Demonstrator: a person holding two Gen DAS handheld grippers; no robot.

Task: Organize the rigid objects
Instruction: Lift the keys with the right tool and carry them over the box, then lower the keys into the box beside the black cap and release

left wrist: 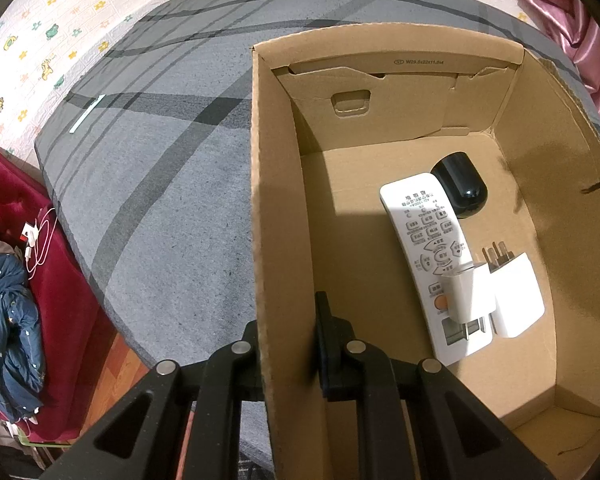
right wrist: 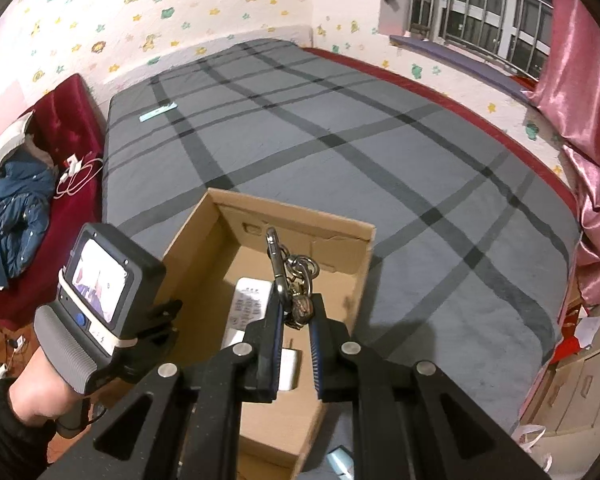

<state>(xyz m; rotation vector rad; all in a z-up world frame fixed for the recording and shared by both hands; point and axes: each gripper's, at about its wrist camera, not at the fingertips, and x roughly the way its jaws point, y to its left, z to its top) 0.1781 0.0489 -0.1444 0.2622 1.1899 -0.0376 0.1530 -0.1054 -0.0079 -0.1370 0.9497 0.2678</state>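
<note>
Right wrist view: right gripper clenched on a key bunch, fingers nipping its lower end, snap hook and rings projecting forward beyond the tips. Held above the open cardboard box, over its near half. Step in hand, judged: carrying the keys to the box for deposit. Next move calls for lowering into the box over bare floor, clear of items already inside, then releasing. Beside it, the person's hand grasping the left device.

Left wrist view: left gripper clamped on the box's left wall, one finger inside, one outside, steadying it. Inside, nearest: two white plug adapters, one lying on the white remote control. Beyond, a black oval object touching the remote's far end. Box resting on the grey checked bed.
</note>
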